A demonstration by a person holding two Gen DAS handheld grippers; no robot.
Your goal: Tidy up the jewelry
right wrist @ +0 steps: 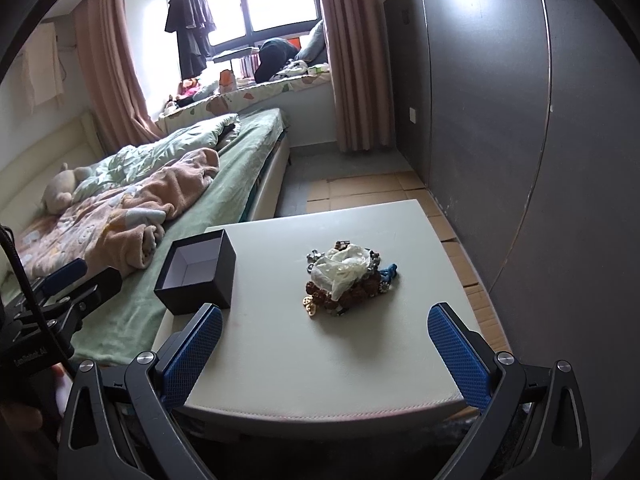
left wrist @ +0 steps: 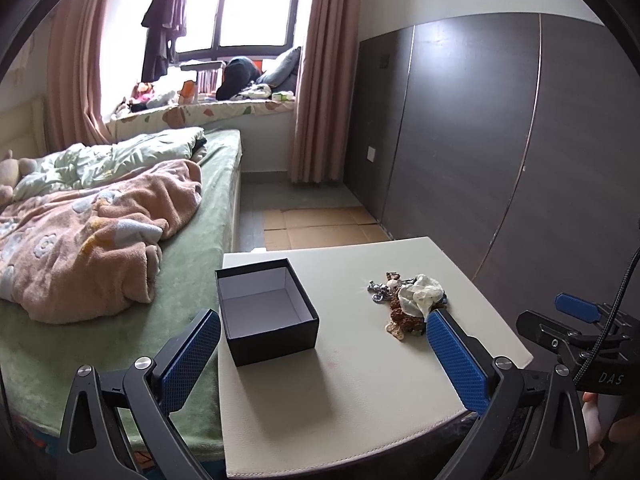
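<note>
**Both tongs open over the surface, jewelry pile untouched**

Blue-padded fingers of the left tongs sat nearest the lens, spread wide with nothing between them. Left finger hung over the bed edge, right finger over the cream surface, its tip just in front of the jewelry pile. Right tongs were likewise spread wide and held nothing, both fingers over the near edge of the surface.

Jewelry pile lay on the surface, right of centre: brown beaded pieces, silver chain links, a small gold piece at the near side, a blue item at the far right. White crumpled cloth rested on top of the heap. Individual pieces too tangled to count.

Black box, lid off, white inside, stood upright at the left edge of the surface next to the bed. Interior showed no contents. Box and pile stood well apart.

Right wrist view showed the left tongs at far left, with the box near it. A hand was partly visible at the frame edge, gripping the other tool's handle.
</note>
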